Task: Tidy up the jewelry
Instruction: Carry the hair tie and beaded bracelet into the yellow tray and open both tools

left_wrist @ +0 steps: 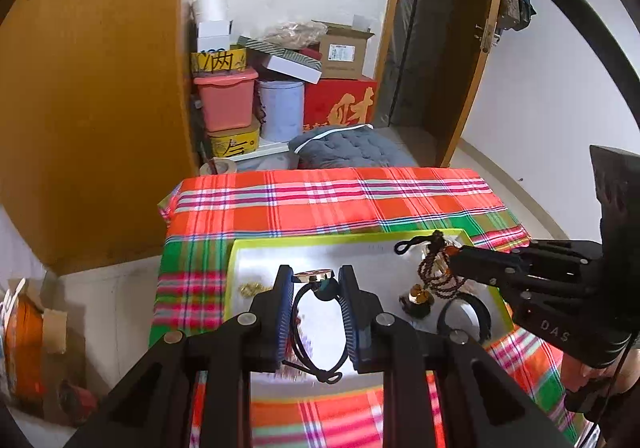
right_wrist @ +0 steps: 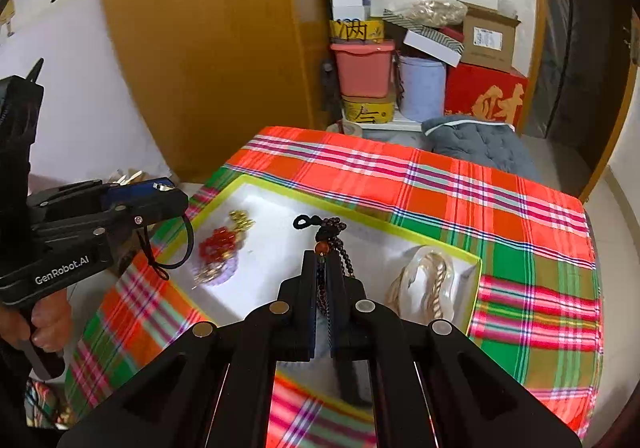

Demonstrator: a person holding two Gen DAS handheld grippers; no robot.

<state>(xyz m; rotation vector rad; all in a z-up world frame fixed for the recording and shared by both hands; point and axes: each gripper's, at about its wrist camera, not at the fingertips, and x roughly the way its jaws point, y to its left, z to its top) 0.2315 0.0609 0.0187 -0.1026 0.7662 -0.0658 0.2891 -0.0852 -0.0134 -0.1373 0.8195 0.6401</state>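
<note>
Left wrist view, read from left to right: at lower centre your left gripper (left_wrist: pixel 314 288) stands narrowly parted, its blue pads (left_wrist: pixel 283 312) closed on a black cord bracelet (left_wrist: pixel 316 328) with a gold-rimmed charm at the top; the cord loop hangs between the fingers, above the white tray (left_wrist: pixel 360 248); just left of the gripper, a small gold piece (left_wrist: pixel 251 289) lies on the tray floor; right of centre, a small gold-and-black ornament (left_wrist: pixel 418 298) and a black band (left_wrist: pixel 464 318) rest on the tray; at centre right your right gripper (left_wrist: pixel 454 264) enters from the frame's right edge, its jaws fully together on a dark beaded strand (left_wrist: pixel 434 268) that dangles over the tray.

Right wrist view, left to right: at the left edge your left hand (right_wrist: pixel 48 324) grips the handle of the left gripper (right_wrist: pixel 170 192), the black cord bracelet (right_wrist: pixel 176 244) hanging from it over the tray's left corner; on the tray (right_wrist: pixel 440 246), left of centre, lie the gold piece (right_wrist: pixel 241 219), a red beaded piece (right_wrist: pixel 218 244) and a pale purple item (right_wrist: pixel 222 272); at centre the right gripper (right_wrist: pixel 321 260) pinches the dark beaded strand (right_wrist: pixel 332 234), its black knotted loop standing above the fingertips; at the tray's right end lies a cream twisted cord on a clear holder (right_wrist: pixel 428 280); the tray sits on a plaid tablecloth (right_wrist: pixel 520 228).
</note>
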